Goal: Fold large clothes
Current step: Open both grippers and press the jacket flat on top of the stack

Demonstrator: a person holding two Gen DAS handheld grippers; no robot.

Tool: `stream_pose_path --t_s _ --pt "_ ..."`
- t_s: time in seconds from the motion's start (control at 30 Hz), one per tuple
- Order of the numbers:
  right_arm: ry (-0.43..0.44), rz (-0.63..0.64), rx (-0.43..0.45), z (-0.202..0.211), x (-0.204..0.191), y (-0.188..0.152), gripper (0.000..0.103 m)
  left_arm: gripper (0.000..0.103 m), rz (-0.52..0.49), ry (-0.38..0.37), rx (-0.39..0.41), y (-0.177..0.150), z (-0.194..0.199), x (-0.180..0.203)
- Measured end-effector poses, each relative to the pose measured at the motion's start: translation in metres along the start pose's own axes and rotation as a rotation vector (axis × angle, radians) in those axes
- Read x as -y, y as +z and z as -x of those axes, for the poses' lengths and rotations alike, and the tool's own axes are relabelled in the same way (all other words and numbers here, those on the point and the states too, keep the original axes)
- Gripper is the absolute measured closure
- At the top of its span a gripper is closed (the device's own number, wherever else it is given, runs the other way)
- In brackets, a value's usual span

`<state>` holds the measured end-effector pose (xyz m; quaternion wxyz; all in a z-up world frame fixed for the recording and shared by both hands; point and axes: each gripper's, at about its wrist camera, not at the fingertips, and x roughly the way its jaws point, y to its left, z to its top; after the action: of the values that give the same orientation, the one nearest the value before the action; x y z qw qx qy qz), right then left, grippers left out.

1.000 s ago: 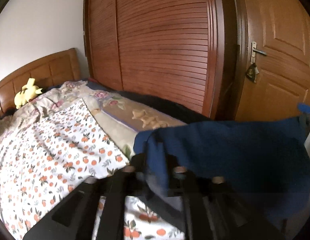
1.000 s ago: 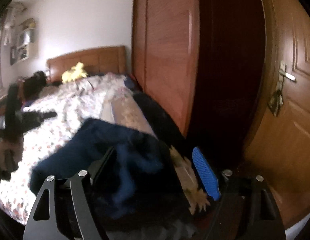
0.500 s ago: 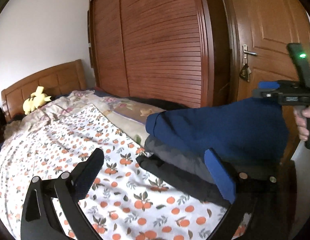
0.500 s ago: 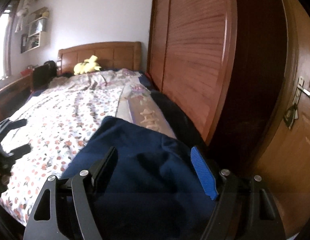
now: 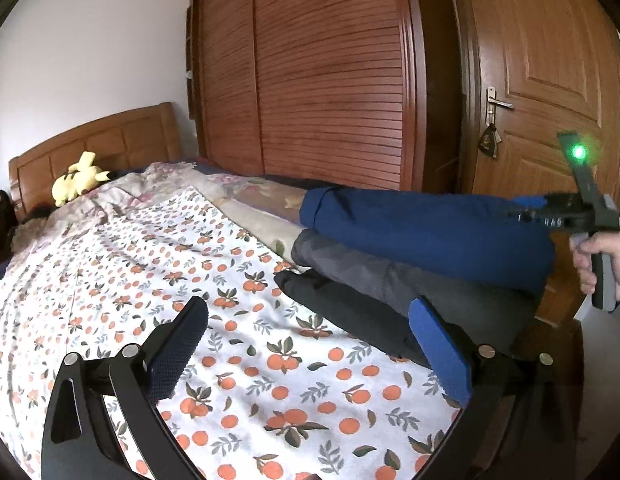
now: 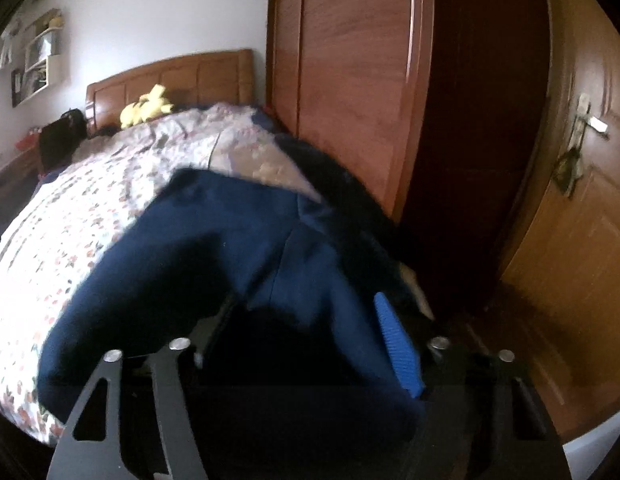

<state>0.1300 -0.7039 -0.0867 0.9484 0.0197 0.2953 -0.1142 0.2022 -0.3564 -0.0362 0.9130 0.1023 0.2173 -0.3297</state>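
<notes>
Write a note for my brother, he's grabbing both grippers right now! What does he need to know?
Left gripper: jaws open, empty, over the orange-print bedspread.
Right gripper: jaws closing, with one end of the blue garment between them, held up.
Things: the blue garment stretches above a grey garment and a black garment at the bed's edge.
Done: the blue garment looks folded.
Left: probably lower it onto the pile, then release.
</notes>
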Motion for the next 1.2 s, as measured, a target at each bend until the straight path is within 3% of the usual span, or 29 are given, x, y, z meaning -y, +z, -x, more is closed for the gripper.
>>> stream_pose_path --t_s 0.1,0.23,0.33,0.4,0.53,0.9,1.2 --pt "0.031 0.017 0.057 0.023 -0.011 0.012 0.043 0.002 0.005 -0.021 0.001 -0.001 -0.001 0.009" --pt "0.114 0.061 0.067 0.033 -0.039 0.017 0.043 0.002 0.004 -0.046 0.001 0.001 -0.007 0.026" --pt "0.109 0.087 0.023 0.022 -0.052 0.004 0.043 0.002 0.008 -0.066 -0.007 -0.001 -0.010 0.035" --pt "0.156 0.026 -0.028 0.006 -0.045 -0.012 0.044 0.002 0.005 -0.068 -0.008 -0.005 -0.011 0.039" --pt "0.146 0.007 -0.020 0.004 -0.042 -0.034 0.045 0.002 0.011 -0.044 -0.015 -0.012 -0.005 0.040" --pt "0.045 0.033 0.086 0.058 -0.057 -0.018 0.041 0.002 0.048 0.034 0.009 -0.034 0.063 0.016" --pt "0.134 0.060 0.175 0.107 -0.115 -0.017 0.026 0.002 0.080 0.130 0.021 -0.055 0.139 -0.020"
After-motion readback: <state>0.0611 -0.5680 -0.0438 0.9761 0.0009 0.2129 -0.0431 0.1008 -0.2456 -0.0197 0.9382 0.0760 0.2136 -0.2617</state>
